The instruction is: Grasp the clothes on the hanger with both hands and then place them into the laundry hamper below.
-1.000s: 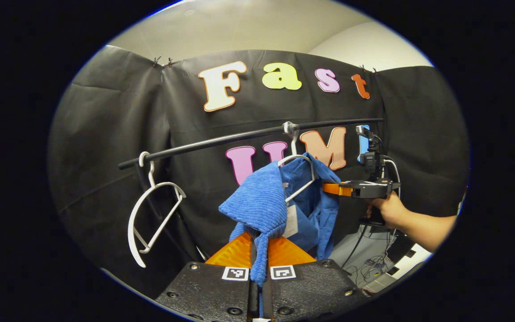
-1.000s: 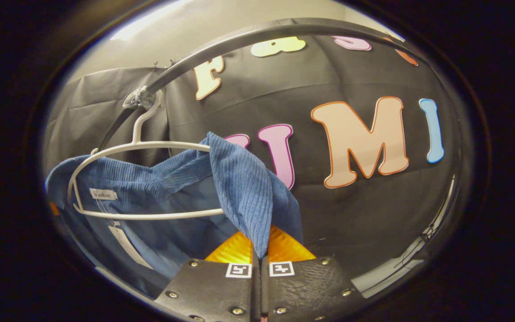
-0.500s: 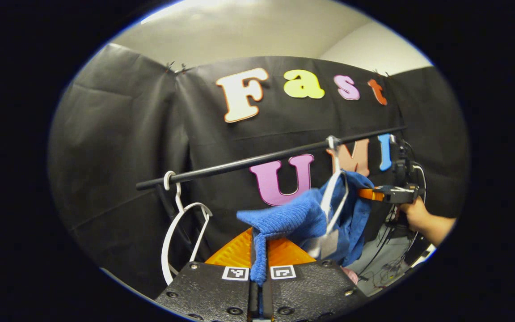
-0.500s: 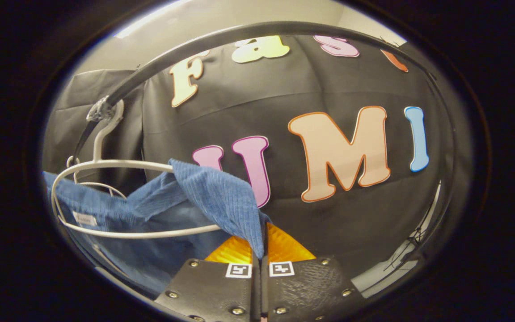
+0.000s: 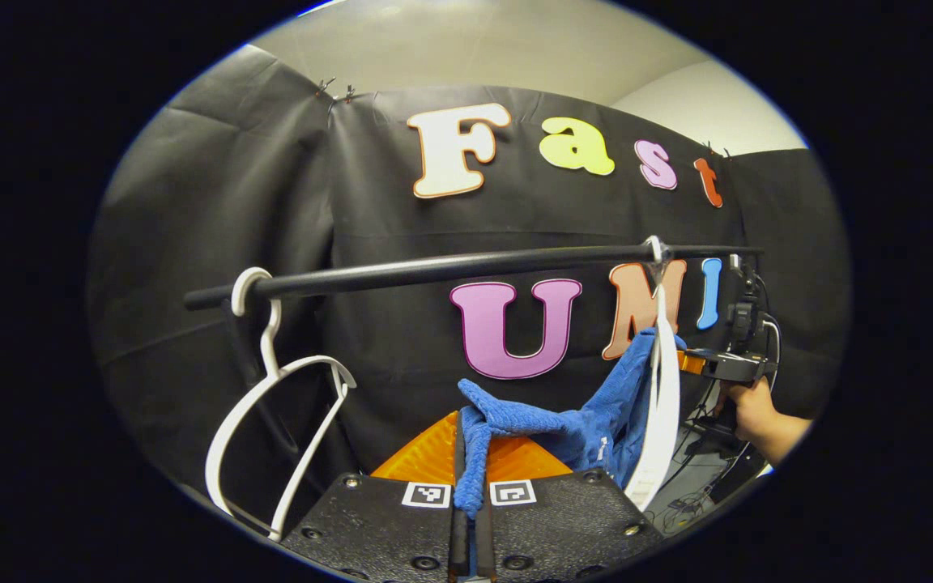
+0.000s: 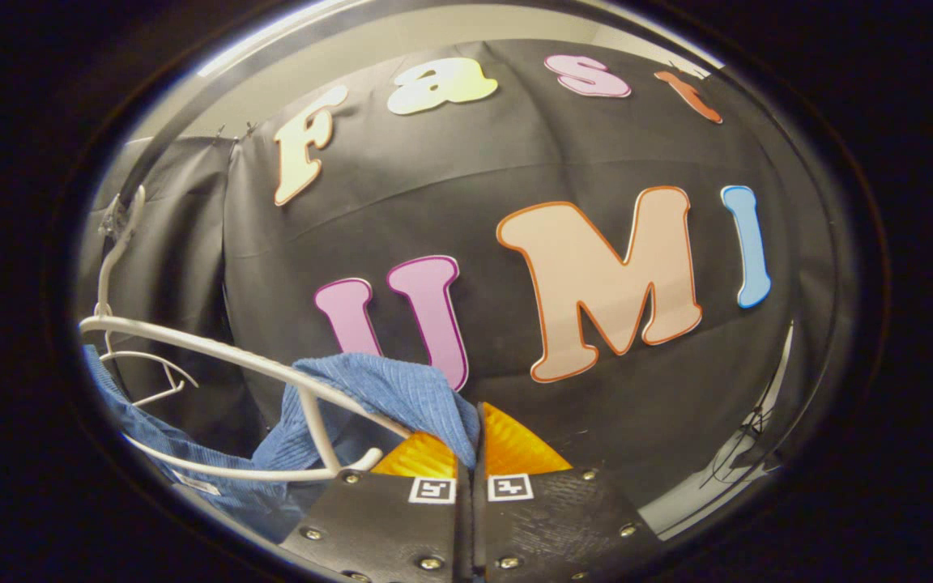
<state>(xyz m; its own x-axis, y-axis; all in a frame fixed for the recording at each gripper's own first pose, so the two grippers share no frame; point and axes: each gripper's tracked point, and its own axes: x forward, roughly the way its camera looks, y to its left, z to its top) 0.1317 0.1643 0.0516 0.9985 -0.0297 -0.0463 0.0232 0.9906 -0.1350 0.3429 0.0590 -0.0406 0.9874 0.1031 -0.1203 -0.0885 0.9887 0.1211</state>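
Note:
A blue corduroy garment stretches between both grippers, below the black rod. In the left gripper view my left gripper is shut on one bunched end of it. Its other end rises past a white hanger, seen edge-on, to my right gripper, held by a hand. In the right gripper view my right gripper is shut on a fold of the garment. There the cloth drapes over the lower right end of the hanger, whose hook still hangs at upper left.
A second, empty white hanger hangs at the rod's left end. Cables and equipment lie low on the right behind the garment. The black cloth wall stands close behind the rod.
The garment has slid mostly off the hanger and sunk lower, now pulled into a band between the grippers. The hanger has swung edge-on in the left gripper view. Both grippers stay shut.

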